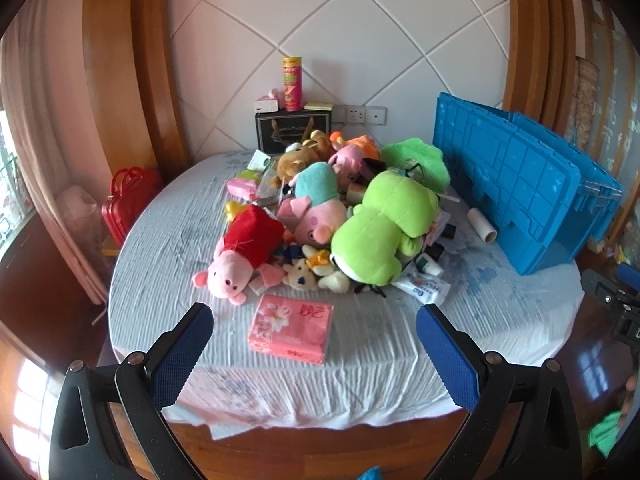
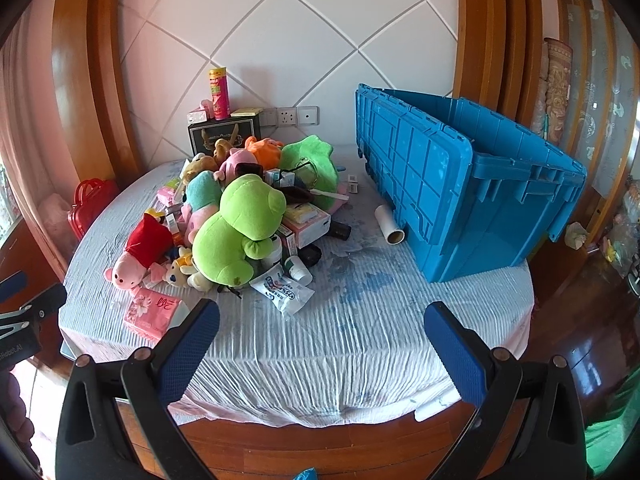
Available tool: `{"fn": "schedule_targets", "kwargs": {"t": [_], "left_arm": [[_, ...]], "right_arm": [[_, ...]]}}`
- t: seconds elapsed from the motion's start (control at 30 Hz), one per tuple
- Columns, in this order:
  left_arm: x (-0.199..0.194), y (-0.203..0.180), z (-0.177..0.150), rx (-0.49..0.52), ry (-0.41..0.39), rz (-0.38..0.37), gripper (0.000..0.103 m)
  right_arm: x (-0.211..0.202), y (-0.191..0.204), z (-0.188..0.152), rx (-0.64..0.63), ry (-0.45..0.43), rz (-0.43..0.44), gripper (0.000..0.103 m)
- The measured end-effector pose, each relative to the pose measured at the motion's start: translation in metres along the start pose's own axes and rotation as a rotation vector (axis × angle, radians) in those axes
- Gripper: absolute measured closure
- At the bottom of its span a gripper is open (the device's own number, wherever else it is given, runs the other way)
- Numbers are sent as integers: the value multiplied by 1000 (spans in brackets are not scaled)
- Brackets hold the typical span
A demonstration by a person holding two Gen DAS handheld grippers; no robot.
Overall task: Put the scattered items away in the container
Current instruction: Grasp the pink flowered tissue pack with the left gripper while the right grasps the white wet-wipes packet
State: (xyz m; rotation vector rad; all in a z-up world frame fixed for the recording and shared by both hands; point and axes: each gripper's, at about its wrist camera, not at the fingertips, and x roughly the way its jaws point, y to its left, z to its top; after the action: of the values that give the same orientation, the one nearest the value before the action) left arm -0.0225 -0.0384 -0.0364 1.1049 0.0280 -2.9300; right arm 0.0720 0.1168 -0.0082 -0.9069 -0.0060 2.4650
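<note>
A heap of soft toys and small packs lies mid-table: a green frog plush [image 1: 380, 228] [image 2: 240, 228], a pink pig in red [image 1: 244, 256] [image 2: 140, 250], a pink tissue pack [image 1: 290, 328] [image 2: 154, 310], a white tube [image 2: 284, 290] and a paper roll [image 2: 390, 224] [image 1: 482, 224]. The blue crate [image 2: 480, 196] [image 1: 520, 184] stands at the table's right with its lid flaps open. My left gripper [image 1: 314, 320] hangs open just short of the tissue pack. My right gripper [image 2: 322, 316] is open over bare cloth, nothing between its fingers.
A round table under a white cloth [image 2: 360, 340] with a wooden rim. At the back stand a black box [image 1: 294, 130], a snack can [image 1: 293, 84] and wall sockets [image 2: 288, 117]. A red case [image 1: 128, 196] sits off the table's left.
</note>
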Motion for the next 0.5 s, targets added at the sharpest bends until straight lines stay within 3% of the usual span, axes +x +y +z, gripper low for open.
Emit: {"fn": "schedule_targets", "kwargs": {"t": [0.27,0.5], "left_arm": [[59,51,-19,-122,122,144,0],[119,55,-52,-162,247,163,1]], "right_arm": [[64,12,0,-60,91,94,0],[132,36,-4,-96,155,208,0]]}}
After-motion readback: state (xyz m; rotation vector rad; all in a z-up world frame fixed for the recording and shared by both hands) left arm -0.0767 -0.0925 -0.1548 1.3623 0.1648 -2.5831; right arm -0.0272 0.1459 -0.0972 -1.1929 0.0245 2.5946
